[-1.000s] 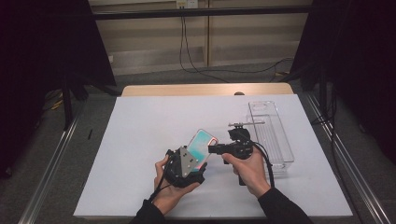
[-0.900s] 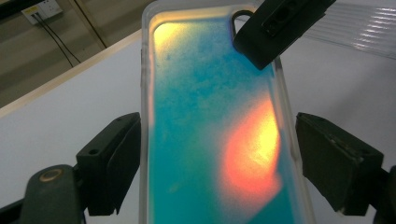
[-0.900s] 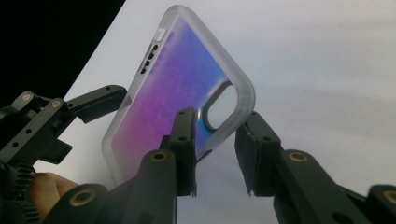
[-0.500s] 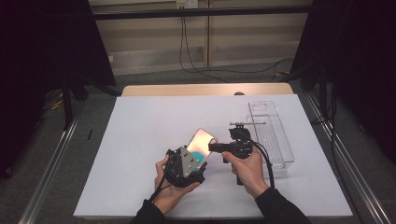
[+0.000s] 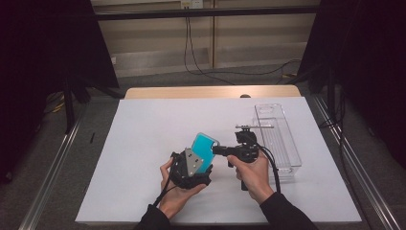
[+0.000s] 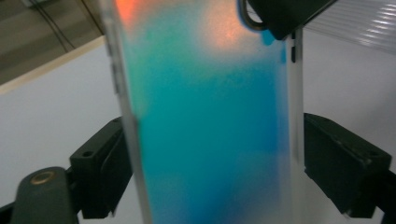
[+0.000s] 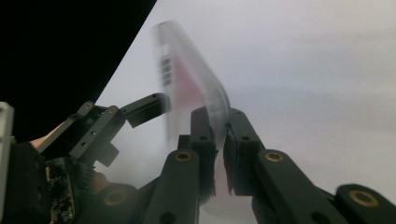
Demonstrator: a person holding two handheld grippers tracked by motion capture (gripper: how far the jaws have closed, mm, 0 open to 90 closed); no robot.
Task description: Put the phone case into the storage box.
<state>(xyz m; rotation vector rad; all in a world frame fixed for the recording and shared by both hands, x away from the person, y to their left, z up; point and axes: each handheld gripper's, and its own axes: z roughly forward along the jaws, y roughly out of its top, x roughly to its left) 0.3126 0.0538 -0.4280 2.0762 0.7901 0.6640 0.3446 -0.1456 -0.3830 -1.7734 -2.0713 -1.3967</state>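
White table (image 5: 143, 143) below: my right gripper (image 5: 216, 150) has just closed on the top edge of the teal case (image 5: 203, 143). My left gripper (image 5: 201, 163), jaws just opening, loosely flanks its lower end. Handover looks nearly done; the left has yet to draw clear.

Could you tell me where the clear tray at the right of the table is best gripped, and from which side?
Grip the tray by one long side wall, coming straight down from above with one jaw inside and one outside. It is a narrow open-topped box lying flat on the table, so its thin upright walls are probably the only graspable edges; the near end looks free of the bar across it.
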